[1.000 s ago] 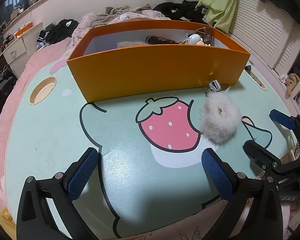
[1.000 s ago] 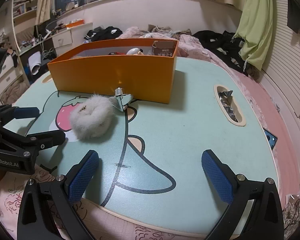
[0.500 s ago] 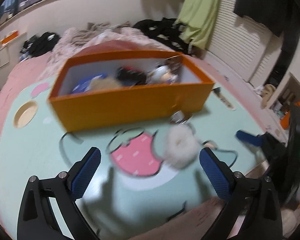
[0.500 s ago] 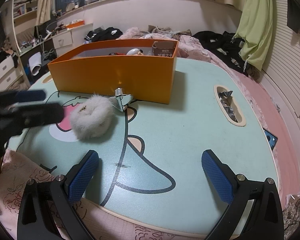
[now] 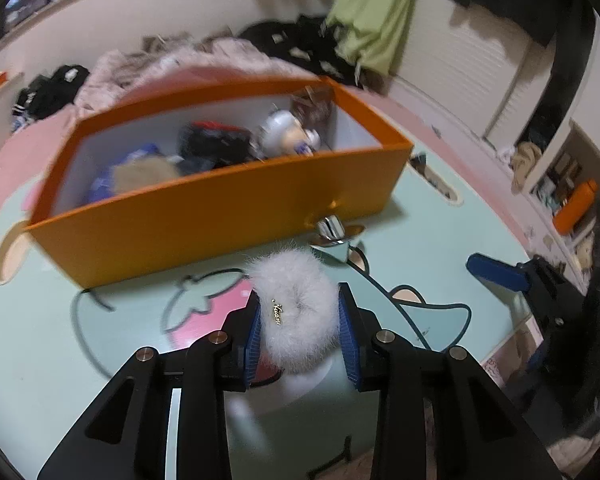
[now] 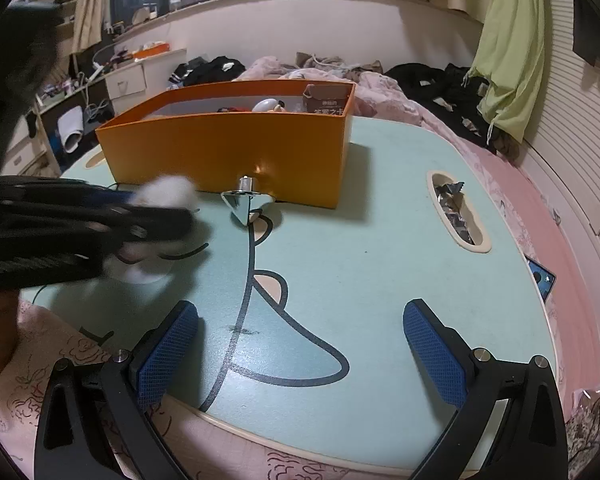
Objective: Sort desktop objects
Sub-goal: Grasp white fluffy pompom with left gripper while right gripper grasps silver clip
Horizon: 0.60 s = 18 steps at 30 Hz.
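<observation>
My left gripper (image 5: 300, 320) is shut on a white fluffy hair scrunchie (image 5: 296, 312) with a small gold tag, held above the table in front of the orange box (image 5: 220, 208). The scrunchie (image 6: 168, 192) and the blurred left gripper (image 6: 100, 216) also show in the right wrist view. A shiny silver spinning top (image 5: 334, 236) lies against the box's front wall; it also shows in the right wrist view (image 6: 246, 204). My right gripper (image 6: 300, 348) is open and empty near the table's front edge. The box (image 6: 228, 156) holds several items.
The mint green table (image 6: 360, 264) has a cartoon print and an oval slot (image 6: 458, 216) with wrappers at the right. A round cup hole (image 5: 10, 256) lies at the left. A bed with clothes (image 6: 420, 80) stands behind the table.
My left gripper moved forward and right, closed on the scrunchie and lifted it off the table. The right gripper has not moved.
</observation>
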Each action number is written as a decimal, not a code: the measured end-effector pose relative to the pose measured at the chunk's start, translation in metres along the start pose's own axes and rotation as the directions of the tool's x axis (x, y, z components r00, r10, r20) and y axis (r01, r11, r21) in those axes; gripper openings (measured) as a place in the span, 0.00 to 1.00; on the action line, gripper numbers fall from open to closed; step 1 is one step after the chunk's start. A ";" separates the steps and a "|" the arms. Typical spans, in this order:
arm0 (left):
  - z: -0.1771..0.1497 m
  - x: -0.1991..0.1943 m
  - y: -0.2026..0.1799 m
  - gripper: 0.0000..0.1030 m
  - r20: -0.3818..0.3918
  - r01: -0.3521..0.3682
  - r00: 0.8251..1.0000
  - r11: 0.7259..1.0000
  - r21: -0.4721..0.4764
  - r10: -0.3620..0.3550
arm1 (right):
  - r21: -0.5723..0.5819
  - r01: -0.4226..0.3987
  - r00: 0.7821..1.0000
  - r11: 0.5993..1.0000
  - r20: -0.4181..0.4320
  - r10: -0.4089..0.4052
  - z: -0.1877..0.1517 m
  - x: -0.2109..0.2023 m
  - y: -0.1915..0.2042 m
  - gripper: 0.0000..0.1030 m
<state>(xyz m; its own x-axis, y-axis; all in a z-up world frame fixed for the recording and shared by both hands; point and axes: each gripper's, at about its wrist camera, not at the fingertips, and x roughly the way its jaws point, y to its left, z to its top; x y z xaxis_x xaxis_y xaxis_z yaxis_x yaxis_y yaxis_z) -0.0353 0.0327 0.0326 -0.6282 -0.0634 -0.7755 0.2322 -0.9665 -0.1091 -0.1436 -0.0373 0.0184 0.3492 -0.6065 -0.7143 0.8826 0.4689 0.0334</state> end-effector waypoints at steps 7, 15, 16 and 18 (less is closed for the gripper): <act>-0.019 -0.046 0.038 0.34 0.106 -0.007 0.994 0.994 -0.112 0.019 | 0.056 -0.092 0.995 0.994 -0.023 0.093 0.041 0.001 0.007 0.91; -0.026 -0.061 0.055 0.34 0.143 0.008 0.990 0.988 -0.151 0.014 | 0.030 -0.104 0.988 0.994 -0.113 0.106 0.089 0.045 0.035 0.56; -0.025 -0.062 0.054 0.34 0.146 0.010 0.989 0.989 -0.149 0.012 | 0.050 -0.105 0.985 0.993 -0.132 0.110 0.091 0.052 0.032 0.49; -0.024 -0.062 0.052 0.34 0.151 0.014 0.989 0.990 -0.142 0.007 | 0.079 -0.101 0.984 0.992 -0.136 0.111 0.093 0.059 0.024 0.26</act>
<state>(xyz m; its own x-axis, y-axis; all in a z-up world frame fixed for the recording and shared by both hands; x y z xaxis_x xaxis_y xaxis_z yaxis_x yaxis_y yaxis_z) 0.0336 -0.0080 0.0602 -0.7313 -0.1073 -0.6736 0.3265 -0.9221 -0.2076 -0.0724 -0.1217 0.0424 0.3993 -0.4577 -0.7944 0.8648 0.4757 0.1606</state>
